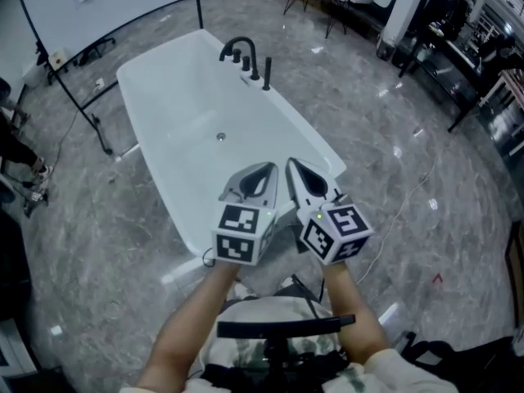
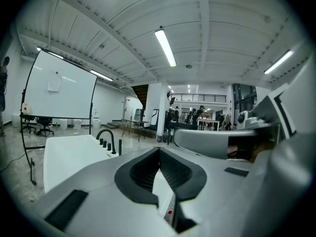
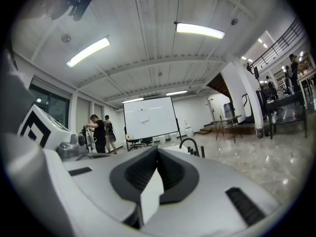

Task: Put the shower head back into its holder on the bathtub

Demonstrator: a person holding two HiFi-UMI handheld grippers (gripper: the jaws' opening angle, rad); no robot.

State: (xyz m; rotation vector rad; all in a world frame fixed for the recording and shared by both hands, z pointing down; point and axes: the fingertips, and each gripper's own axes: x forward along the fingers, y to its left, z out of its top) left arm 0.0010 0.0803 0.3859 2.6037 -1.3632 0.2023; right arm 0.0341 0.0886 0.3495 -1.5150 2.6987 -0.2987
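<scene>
Presently, head view: my left gripper [image 1: 268, 170] and right gripper [image 1: 293, 166] hover side by side over the near end of the bathtub [image 1: 155, 80], fingers pressed together and holding nothing. A slim dark rod, probably the shower head [image 1: 266, 74], stands upright beside the faucet [image 1: 239, 46] on the far rim, well apart from both.

Left gripper view: fingers meet tip to tip, and the shower head [image 2: 120, 146] lies ahead-left.

Right gripper view: fingers closed and empty, with the shower head [image 3: 202, 151] ahead-right. I judge the right hand marginally nearer.
</scene>
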